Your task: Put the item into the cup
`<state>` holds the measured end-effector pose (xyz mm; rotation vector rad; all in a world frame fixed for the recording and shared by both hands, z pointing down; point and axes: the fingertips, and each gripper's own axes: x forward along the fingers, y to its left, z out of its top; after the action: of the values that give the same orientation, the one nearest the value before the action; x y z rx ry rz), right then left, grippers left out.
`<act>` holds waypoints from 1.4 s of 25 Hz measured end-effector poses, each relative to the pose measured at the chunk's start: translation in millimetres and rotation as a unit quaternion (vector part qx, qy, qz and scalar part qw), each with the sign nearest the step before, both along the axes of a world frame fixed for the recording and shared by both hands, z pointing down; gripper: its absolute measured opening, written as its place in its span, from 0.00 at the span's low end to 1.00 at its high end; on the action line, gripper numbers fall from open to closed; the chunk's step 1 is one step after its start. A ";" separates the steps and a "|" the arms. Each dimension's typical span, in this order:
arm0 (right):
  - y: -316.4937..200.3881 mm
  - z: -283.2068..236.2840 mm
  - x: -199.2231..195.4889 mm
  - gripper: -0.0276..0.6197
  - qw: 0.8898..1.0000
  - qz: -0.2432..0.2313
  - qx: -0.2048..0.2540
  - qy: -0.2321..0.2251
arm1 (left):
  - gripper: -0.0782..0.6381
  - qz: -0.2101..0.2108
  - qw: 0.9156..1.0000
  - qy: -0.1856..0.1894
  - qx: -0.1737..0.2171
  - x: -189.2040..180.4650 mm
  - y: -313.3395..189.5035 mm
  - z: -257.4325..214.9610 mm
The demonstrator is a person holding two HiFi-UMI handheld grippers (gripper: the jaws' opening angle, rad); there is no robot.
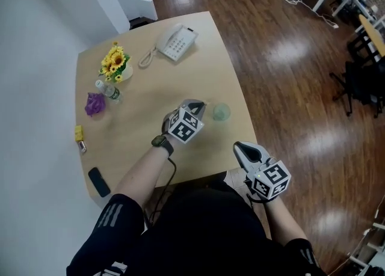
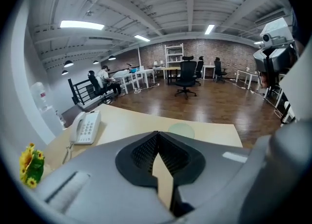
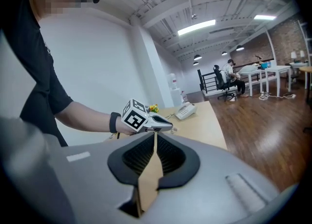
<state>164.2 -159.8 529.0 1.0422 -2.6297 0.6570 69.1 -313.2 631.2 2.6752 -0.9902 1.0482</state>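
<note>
Grippers are both being held with jaws pressed together and nothing between them. The left gripper [image 1: 194, 107] is being carried low over the table [image 1: 150, 88], and the right gripper [image 1: 240, 147] is hanging off the table's near edge, by the person's lap.

Just to the right of the left gripper's tips, a pale see-through cup [image 1: 221, 112] is standing upright. It is being judged light and thin-walled, so it is likely to tip or slide if nudged.

Which item is meant cannot be told. Well to the left of the left gripper, a crumpled purple wad [image 1: 94, 104] is lying. It is being judged soft, light and springy, best pinched across its bulky middle, where the folds will squash and give the pads purchase.

Nearer the table's left edge, a small yellow piece [image 1: 79, 134] is lying. It is being judged stiff, light and low-lying, best taken across its narrow sides with the tips brought right down to the tabletop.
</note>
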 end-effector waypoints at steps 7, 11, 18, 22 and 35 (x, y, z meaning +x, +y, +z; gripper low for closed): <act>6.6 12.5 37.0 0.08 1.000 0.024 -0.016 0.001 | 0.11 0.048 0.998 -0.015 -0.023 63.0 0.8 29.7; 8.7 18.6 50.0 0.08 0.999 0.034 -0.023 -0.002 | 0.11 0.071 0.997 -0.027 -0.031 84.6 6.5 42.6; 6.6 22.1 61.7 0.08 0.999 0.035 -0.028 -0.004 | 0.11 0.080 0.994 -0.053 -0.053 92.9 11.1 68.6; 5.5 20.8 63.2 0.08 0.999 0.032 -0.024 -0.008 | 0.17 0.076 0.994 -0.058 -0.060 88.7 11.1 71.8; 3.2 6.5 28.9 0.08 1.000 0.000 -0.011 -0.009 | 0.28 0.056 0.997 0.016 -0.046 51.7 34.5 21.4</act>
<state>193.1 -156.5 535.4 1.0356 -2.6308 0.6963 120.9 -278.7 652.6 2.6907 -0.7743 1.0416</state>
